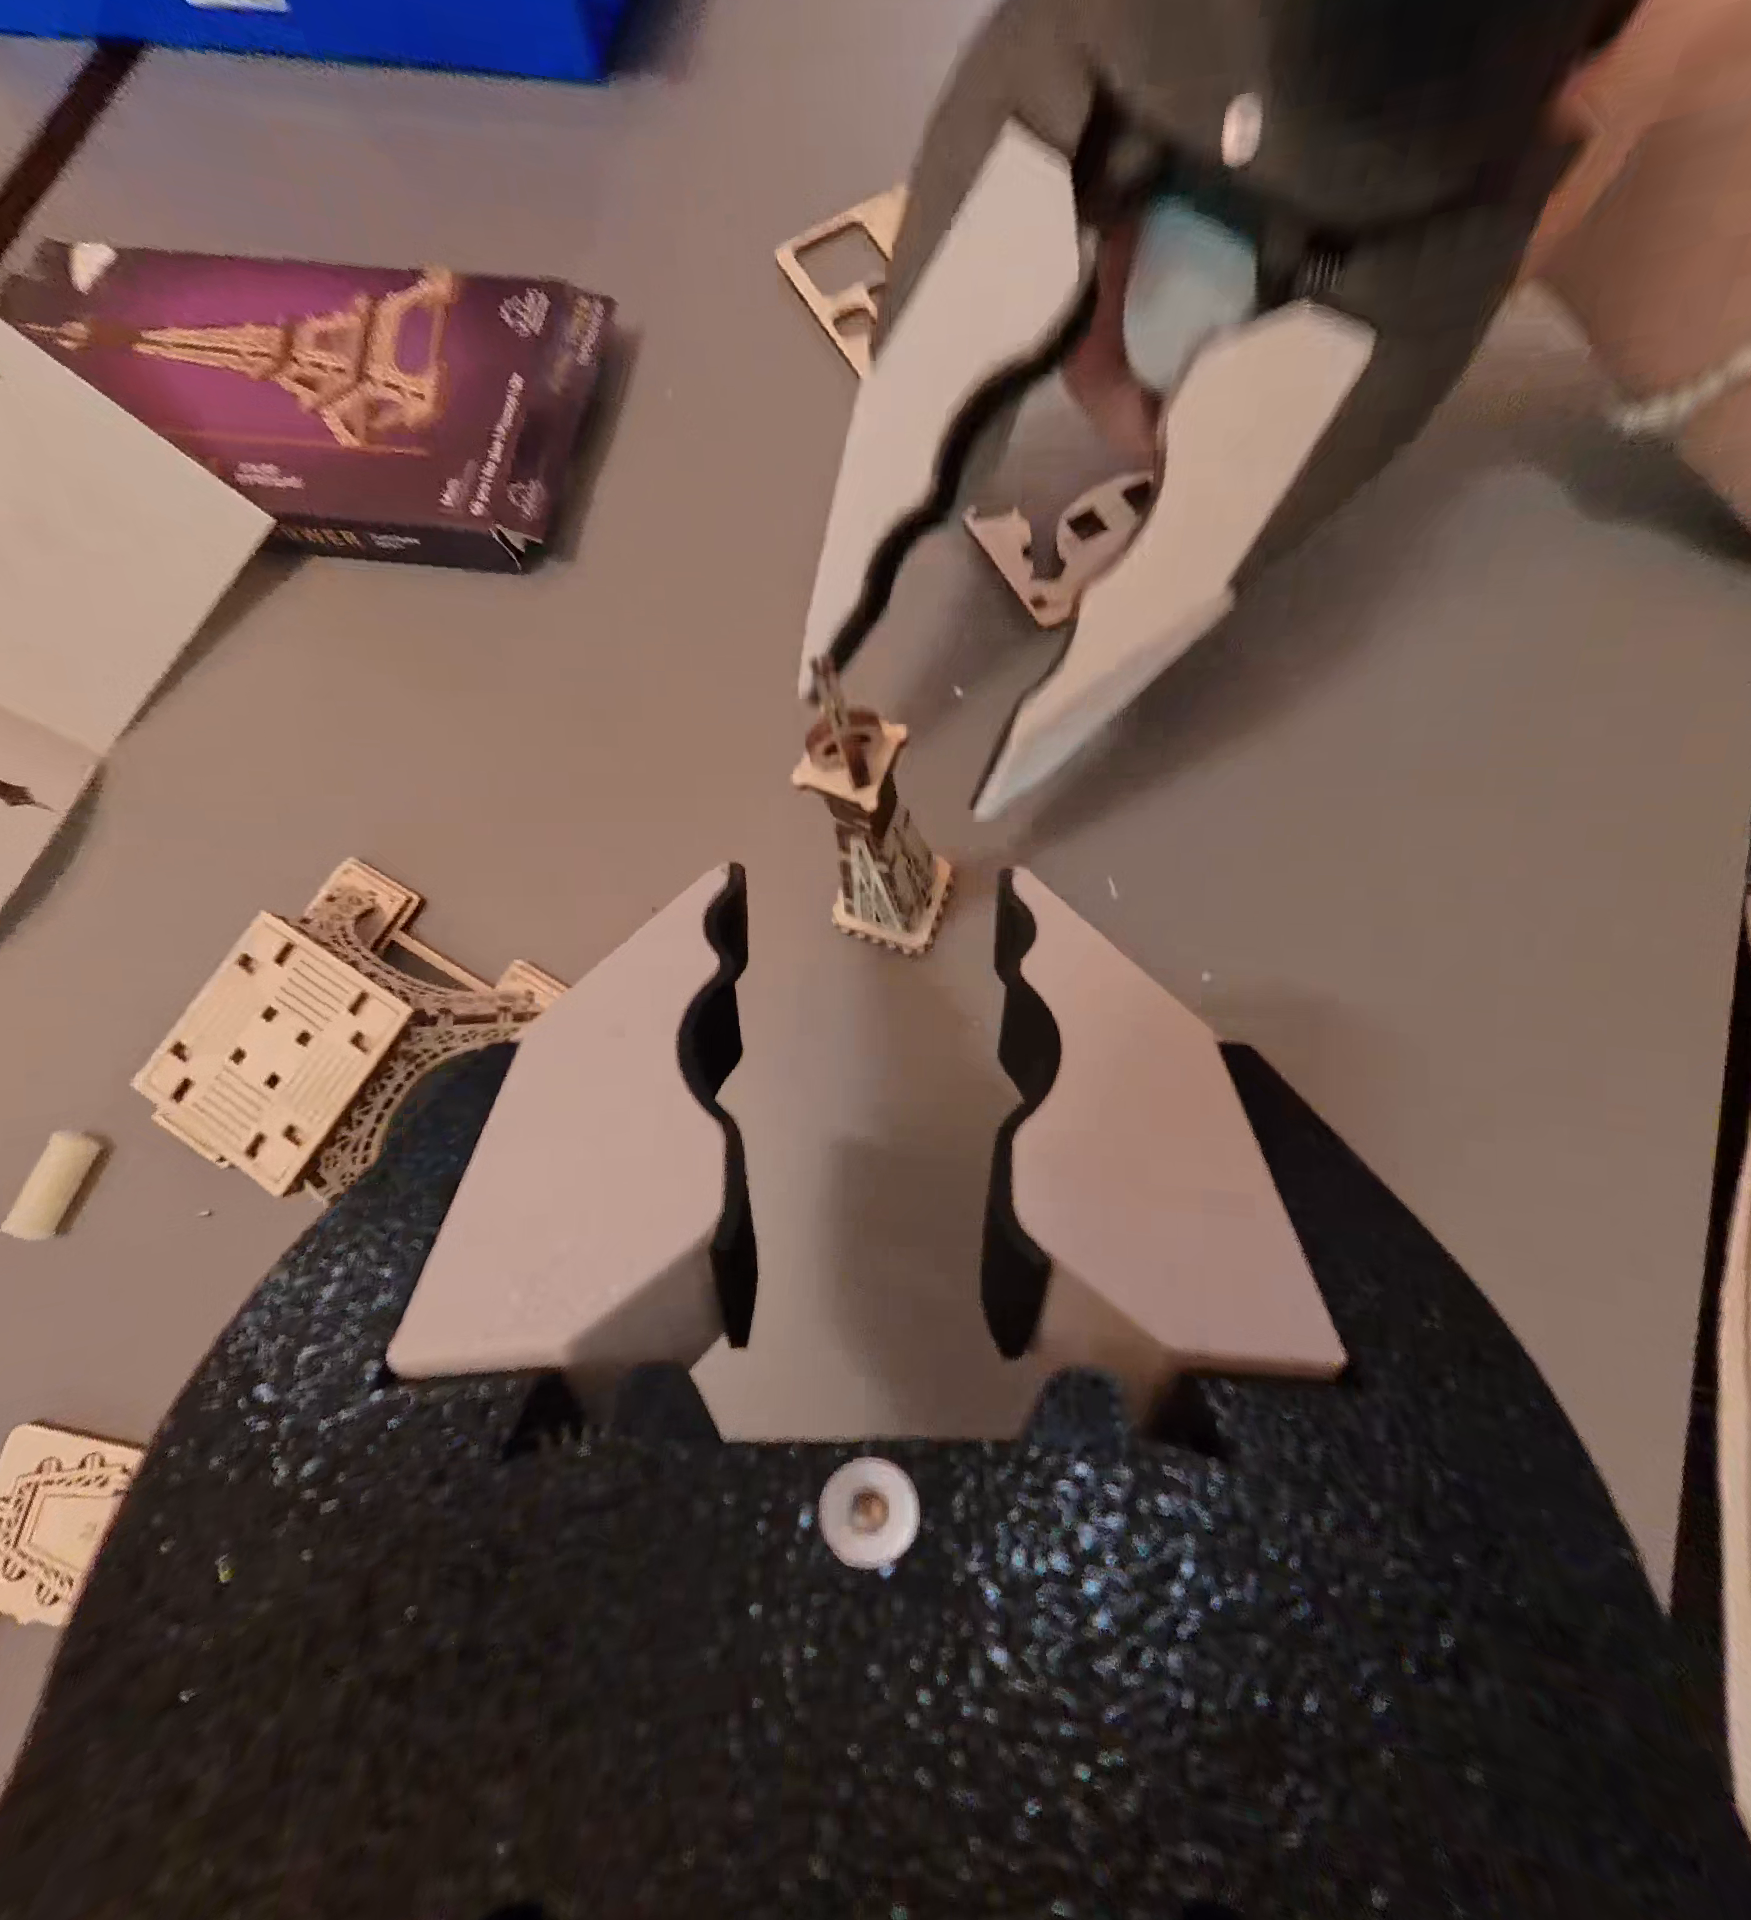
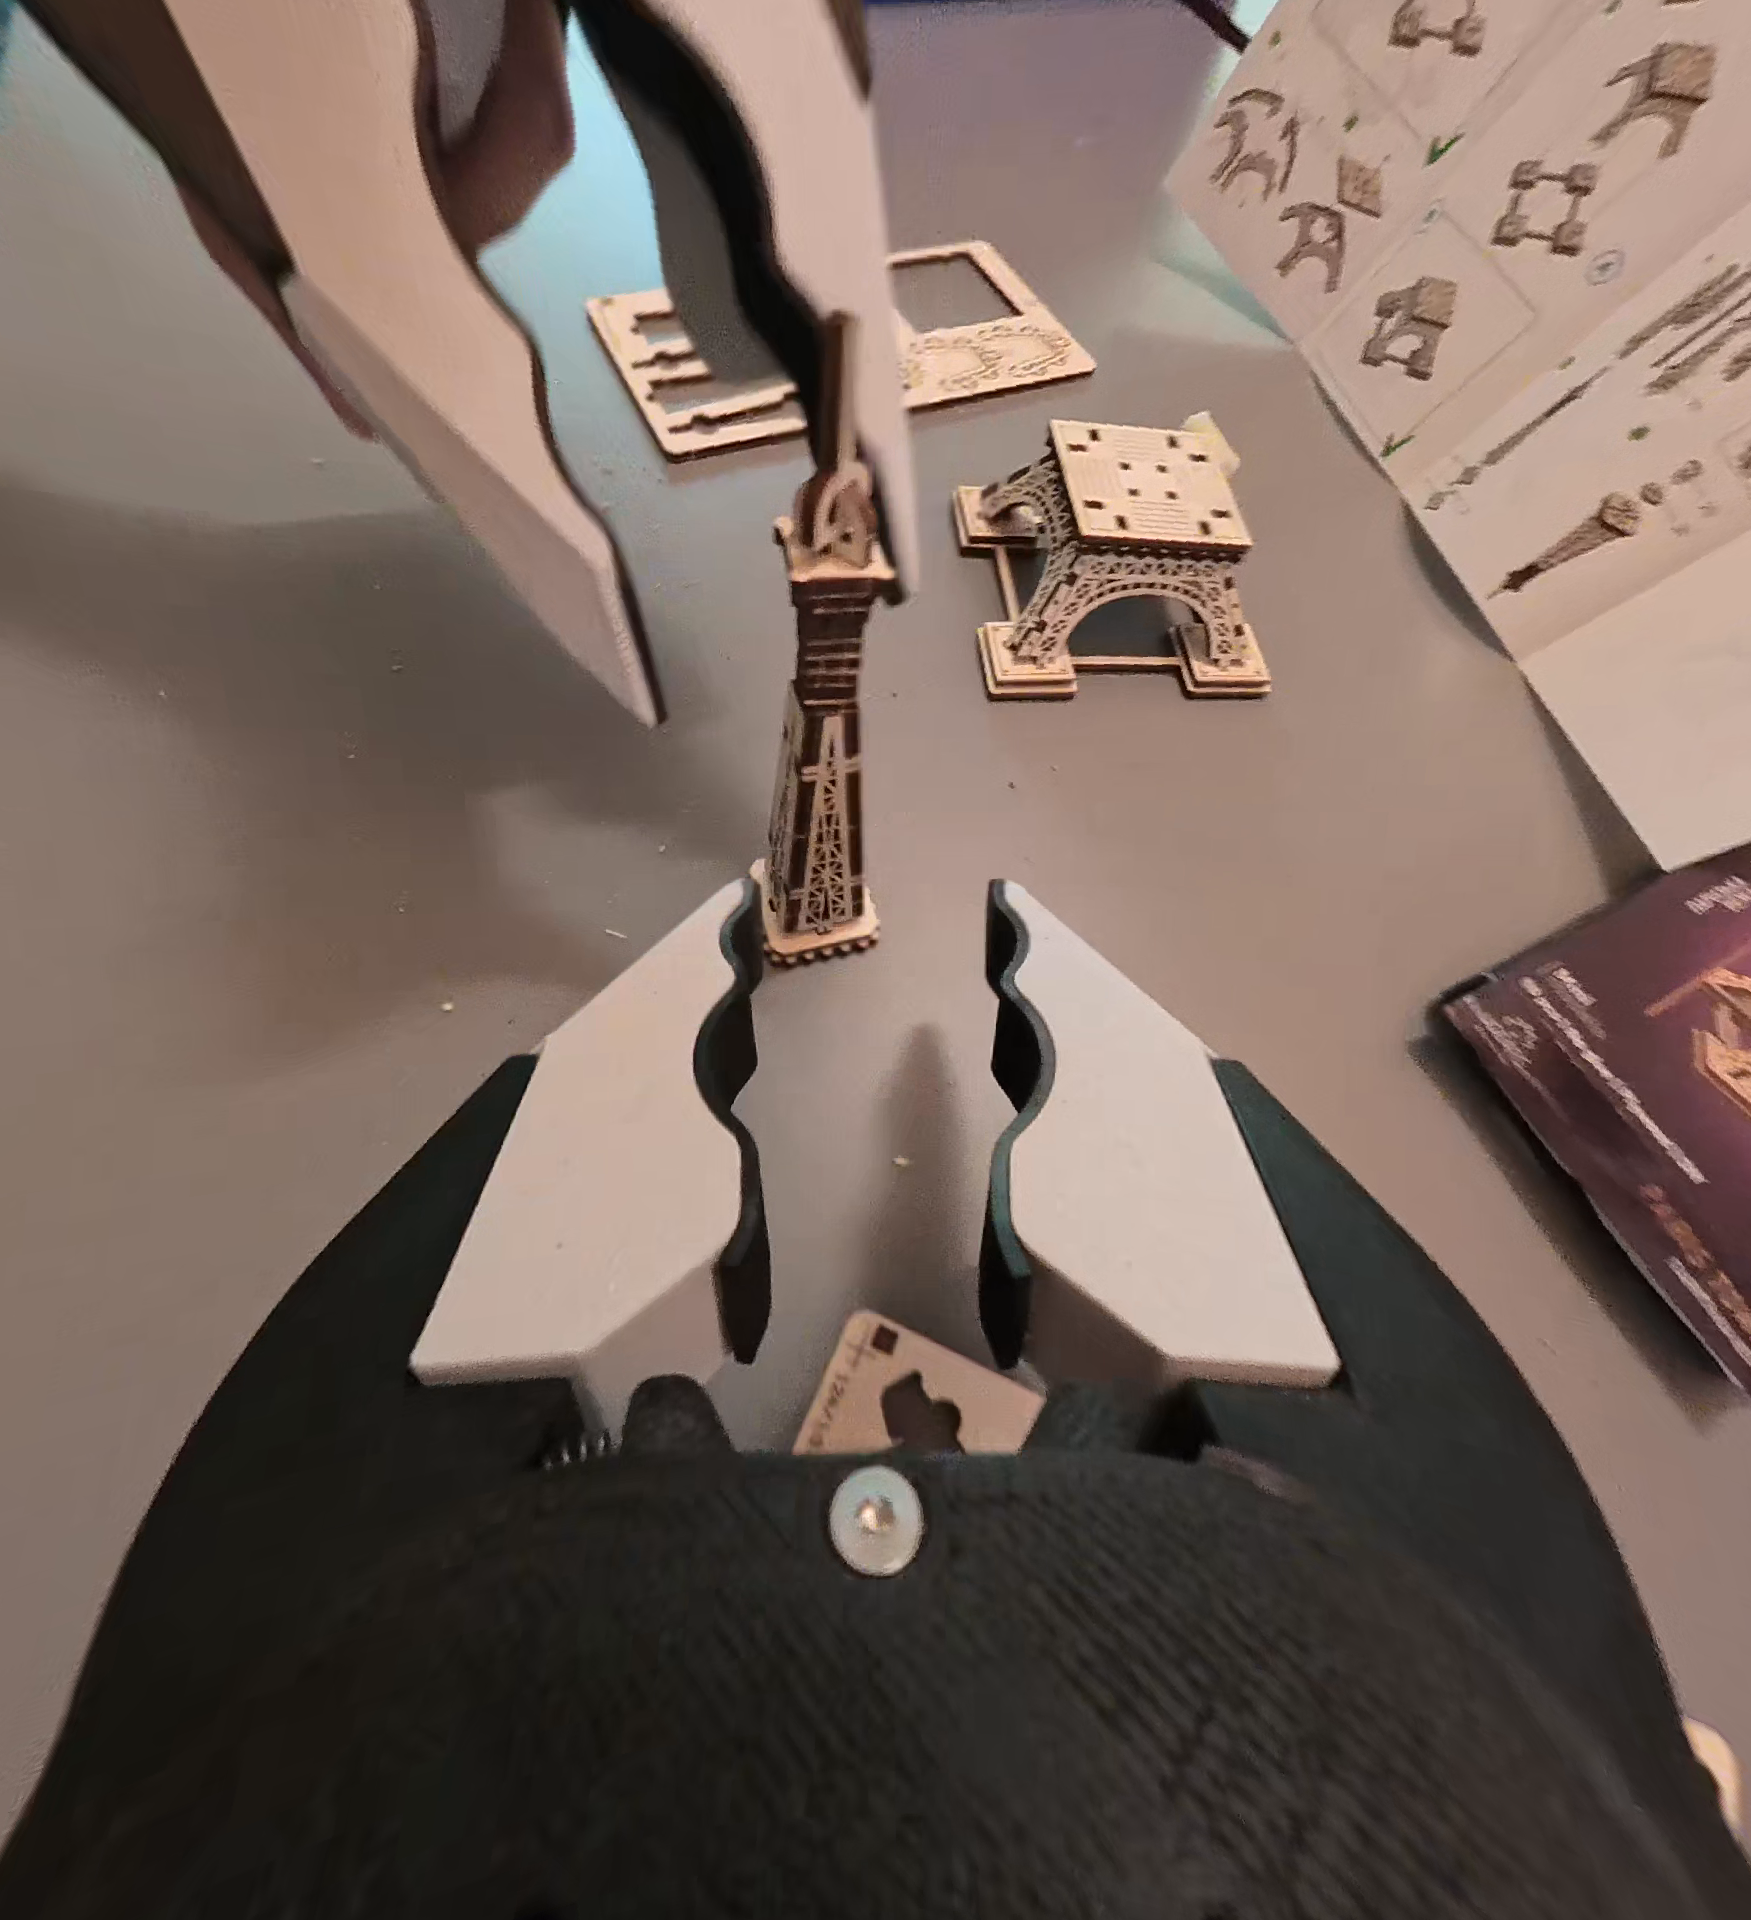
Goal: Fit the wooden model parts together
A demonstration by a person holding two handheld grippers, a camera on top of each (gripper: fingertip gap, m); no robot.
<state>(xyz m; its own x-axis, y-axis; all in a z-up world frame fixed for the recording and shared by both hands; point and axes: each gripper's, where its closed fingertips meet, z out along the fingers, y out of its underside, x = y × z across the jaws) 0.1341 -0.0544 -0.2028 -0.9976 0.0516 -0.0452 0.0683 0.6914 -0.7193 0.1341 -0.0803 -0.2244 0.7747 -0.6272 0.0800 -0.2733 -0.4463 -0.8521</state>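
Note:
A slim wooden tower spire [image 1: 883,844] stands upright on the grey table [image 1: 538,727], free of both grippers. My left gripper [image 1: 871,878] is open, its fingertips on either side just short of the spire's foot. My right gripper [image 2: 871,894] is open too, and the spire [image 2: 817,748] stands just ahead of its left fingertip. In each view the other gripper hangs open above the spire: the right one [image 1: 907,738] and the left one [image 2: 772,649], each with one fingertip close beside the spire's top. The wooden arched tower base [image 2: 1120,551] stands apart; it also shows in the left wrist view [image 1: 268,1049].
A purple model box [image 1: 331,395] and an instruction sheet [image 2: 1577,312] lie at the sides. Empty wooden part frames [image 2: 954,343] [image 1: 19,1538] and a loose cut-out part [image 1: 1068,540] lie flat. A small pale cylinder [image 1: 55,1184] lies at the left. A hand with a bracelet [image 1: 1702,364] holds the right gripper. Tip to tip, the grippers are about 4 cm apart. From either gripper's tips it is about 20 cm to the small pale cylinder [image 1: 55,1184]. Seen from the right wrist view [image 2: 1204,440] as well.

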